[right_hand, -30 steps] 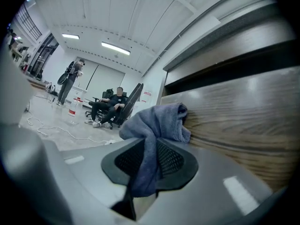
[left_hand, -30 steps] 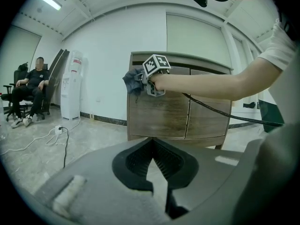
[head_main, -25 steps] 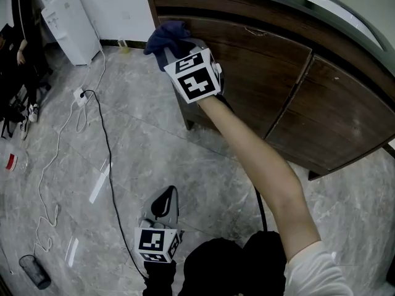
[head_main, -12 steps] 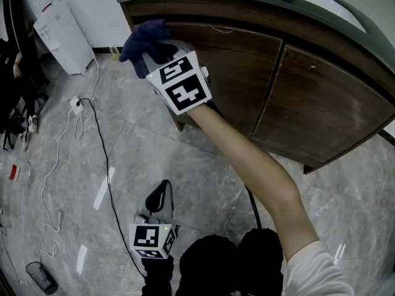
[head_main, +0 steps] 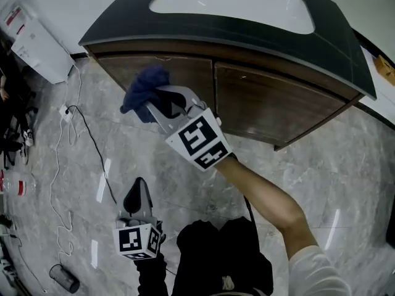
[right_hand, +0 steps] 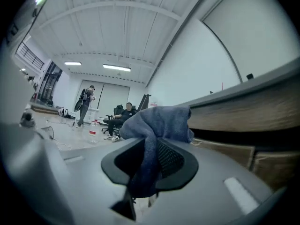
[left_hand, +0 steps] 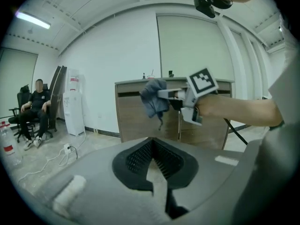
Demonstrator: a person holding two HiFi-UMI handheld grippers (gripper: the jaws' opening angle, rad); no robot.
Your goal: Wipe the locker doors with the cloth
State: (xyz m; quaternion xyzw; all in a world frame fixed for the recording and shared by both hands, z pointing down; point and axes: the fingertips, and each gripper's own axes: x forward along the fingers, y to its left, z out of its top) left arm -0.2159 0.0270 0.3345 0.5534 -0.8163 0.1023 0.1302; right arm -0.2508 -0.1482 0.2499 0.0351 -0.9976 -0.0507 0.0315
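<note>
The blue cloth was left of the middle of the head view, bunched up in front of the left locker door. Your right gripper was pinched tight on it. In the right gripper view a strip of the cloth ran down between the two jaws. The rest puffed out over the tips like a soft ball. I could not tell if the cloth touched the wood or hung just beside it.

The cloth looked soft, light and floppy. I think it would bend any way you pushed it and would not break. It could slip out if you rubbed hard. So a good place to hold it is a thick fold in the middle, not a thin corner. The puffed part should be the part that meets the door.

The right locker door was to the right, under the same dark top. Your left gripper was low at the bottom left, well apart from the locker. Its jaws were closed together with nothing between them. A black cable lay on the grey floor at the left.
</note>
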